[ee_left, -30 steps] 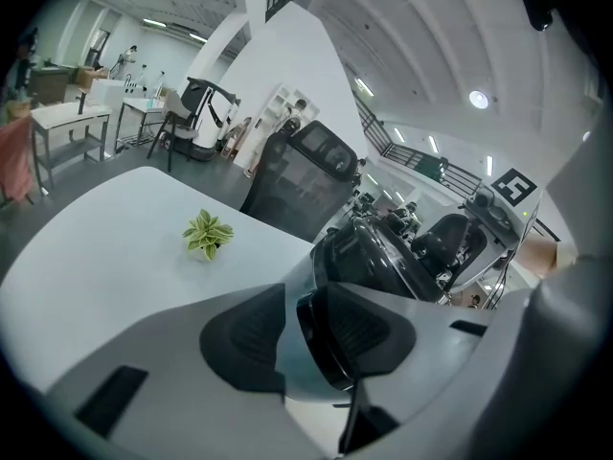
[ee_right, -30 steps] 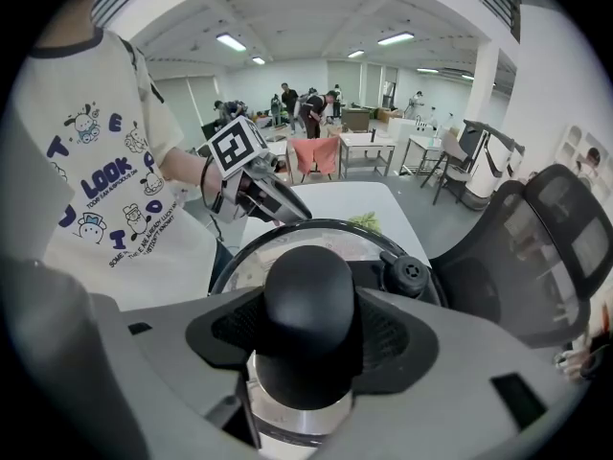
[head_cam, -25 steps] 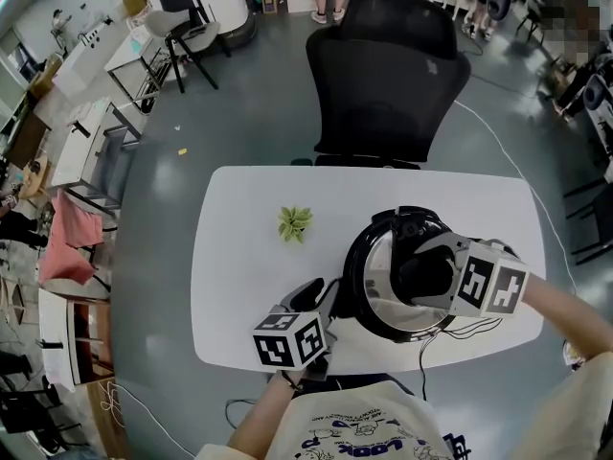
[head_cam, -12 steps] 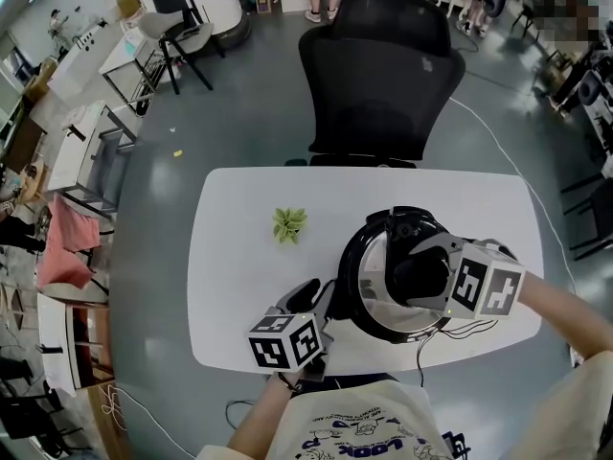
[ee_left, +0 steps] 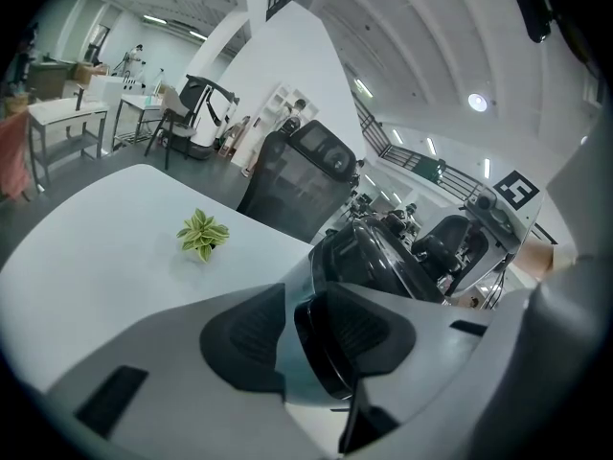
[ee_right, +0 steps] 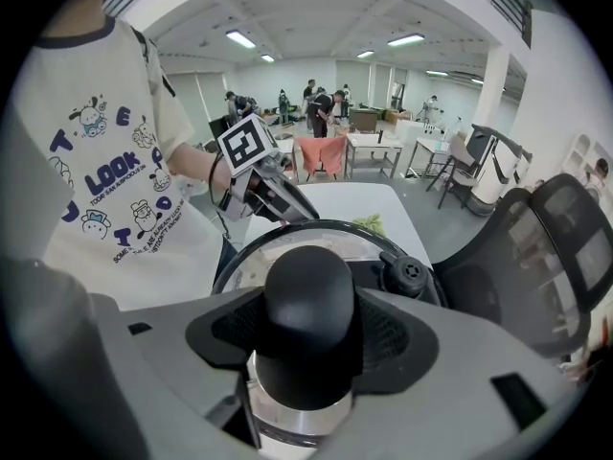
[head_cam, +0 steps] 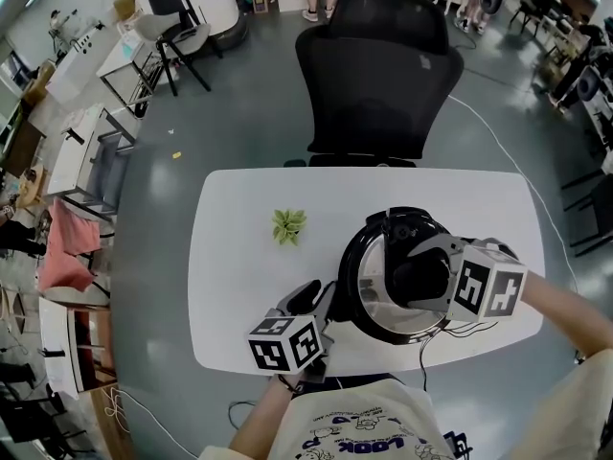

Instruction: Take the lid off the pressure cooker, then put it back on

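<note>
The pressure cooker (head_cam: pixel 356 305) stands on the white counter (head_cam: pixel 239 286), towards its near right side. The lid (head_cam: pixel 375 274) sits on the cooker. The right gripper (ee_right: pixel 308 332) points steeply down over the lid, with its jaws clamped on the black knob (ee_right: pixel 308 300) at the lid's centre. The left gripper (ee_left: pixel 308 341) approaches from the cooker's left, with its jaws closed on the cooker's black edge; whether that part is rim or side handle cannot be told. A small green plant (head_cam: pixel 287 225) stands apart on the counter. A black chair (head_cam: pixel 378 75) stands beyond the far edge.
</note>
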`<state>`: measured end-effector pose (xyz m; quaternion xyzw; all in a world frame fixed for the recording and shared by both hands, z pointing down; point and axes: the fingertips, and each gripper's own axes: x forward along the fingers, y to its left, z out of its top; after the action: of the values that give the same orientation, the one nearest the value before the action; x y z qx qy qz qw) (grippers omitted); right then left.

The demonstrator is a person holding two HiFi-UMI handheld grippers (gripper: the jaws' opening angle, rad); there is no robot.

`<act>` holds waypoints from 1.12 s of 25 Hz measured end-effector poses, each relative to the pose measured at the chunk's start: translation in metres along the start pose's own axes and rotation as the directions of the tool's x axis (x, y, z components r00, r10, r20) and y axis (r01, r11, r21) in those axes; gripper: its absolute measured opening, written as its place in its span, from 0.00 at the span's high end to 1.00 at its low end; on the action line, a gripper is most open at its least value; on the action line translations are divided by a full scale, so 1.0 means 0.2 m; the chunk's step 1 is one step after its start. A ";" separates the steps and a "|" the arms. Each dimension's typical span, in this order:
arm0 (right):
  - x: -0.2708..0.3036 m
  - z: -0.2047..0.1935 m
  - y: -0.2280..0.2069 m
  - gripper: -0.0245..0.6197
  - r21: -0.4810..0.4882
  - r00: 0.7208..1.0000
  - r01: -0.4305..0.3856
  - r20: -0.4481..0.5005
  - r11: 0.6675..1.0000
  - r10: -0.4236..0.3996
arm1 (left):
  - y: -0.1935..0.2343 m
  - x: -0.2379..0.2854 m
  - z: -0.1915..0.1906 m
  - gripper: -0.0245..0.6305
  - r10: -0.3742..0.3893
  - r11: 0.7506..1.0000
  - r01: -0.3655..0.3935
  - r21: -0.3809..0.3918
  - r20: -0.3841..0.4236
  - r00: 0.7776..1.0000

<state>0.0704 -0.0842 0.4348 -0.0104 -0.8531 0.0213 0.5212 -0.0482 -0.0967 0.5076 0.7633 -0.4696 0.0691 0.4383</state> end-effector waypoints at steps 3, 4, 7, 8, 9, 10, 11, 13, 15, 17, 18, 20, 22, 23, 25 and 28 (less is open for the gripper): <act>0.00 0.00 0.00 0.50 -0.009 1.000 -0.011 -0.003 1.000 0.011 | 0.00 0.01 0.00 0.74 0.002 1.000 -0.002 0.003 0.001 1.000; 0.00 0.00 -0.01 0.50 -0.015 1.000 -0.016 -0.004 1.000 0.016 | 0.00 0.01 0.00 0.74 0.002 1.000 -0.002 0.002 0.001 1.000; 0.01 0.01 -0.01 0.50 -0.024 1.000 -0.031 -0.004 0.999 0.031 | 0.00 0.00 0.00 0.74 0.002 1.000 -0.002 0.003 0.003 1.000; 0.01 0.02 -0.01 0.50 -0.024 0.999 -0.034 -0.002 0.999 0.034 | 0.01 0.00 0.00 0.74 0.003 1.000 -0.003 0.005 0.004 1.000; 0.01 0.02 -0.01 0.50 -0.023 0.999 -0.036 -0.001 0.999 0.036 | 0.01 0.00 0.01 0.74 0.004 1.000 -0.004 0.006 0.004 1.000; 0.01 0.02 -0.01 0.50 -0.021 0.999 -0.036 -0.002 0.999 0.036 | 0.01 0.00 0.01 0.74 0.004 1.000 -0.004 0.006 0.004 1.000; 0.01 0.01 -0.01 0.50 -0.020 0.999 -0.034 -0.006 0.999 0.034 | 0.00 0.01 0.01 0.74 0.004 1.000 -0.004 0.006 0.004 1.000; 0.00 -0.01 0.00 0.50 -0.021 0.999 -0.031 -0.017 0.999 0.031 | 0.00 0.02 0.01 0.74 0.005 1.000 -0.005 0.006 0.004 1.000; 0.00 -0.02 0.00 0.50 -0.024 0.999 -0.025 -0.022 0.999 0.025 | 0.00 0.03 0.02 0.74 0.003 1.000 -0.003 0.006 0.004 1.000; -0.01 -0.02 -0.01 0.50 -0.025 1.000 -0.015 -0.022 1.000 0.015 | 0.00 0.03 0.02 0.74 0.001 1.000 -0.001 0.006 0.002 1.000; -0.01 -0.02 -0.02 0.50 -0.027 1.000 -0.013 -0.021 1.000 0.012 | 0.00 0.03 0.02 0.74 0.001 1.000 -0.001 0.008 0.001 1.000; -0.01 -0.02 -0.01 0.50 -0.029 1.000 -0.020 -0.014 0.999 0.019 | 0.00 0.03 0.03 0.74 0.004 1.000 -0.004 0.011 0.000 1.000; -0.01 -0.02 -0.01 0.50 -0.031 1.000 -0.023 -0.008 0.999 0.023 | 0.00 0.03 0.03 0.74 0.004 1.000 -0.004 0.010 0.001 1.000; -0.01 -0.01 -0.01 0.50 -0.034 1.000 -0.020 -0.009 0.999 0.019 | 0.00 0.03 0.03 0.74 0.003 1.000 -0.003 0.009 0.002 1.000; -0.02 -0.01 -0.01 0.50 -0.033 1.000 -0.003 -0.017 0.999 0.002 | 0.00 0.02 0.03 0.74 0.004 1.000 -0.004 0.007 0.003 1.000; -0.01 0.01 -0.01 0.50 0.001 1.000 0.001 0.006 1.000 -0.001 | 0.00 0.01 0.03 0.74 0.003 1.000 -0.003 0.003 0.004 1.000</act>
<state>0.0703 -0.0865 0.4316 -0.0098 -0.8547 0.0217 0.5186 -0.0483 -0.1023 0.5053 0.7634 -0.4714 0.0691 0.4362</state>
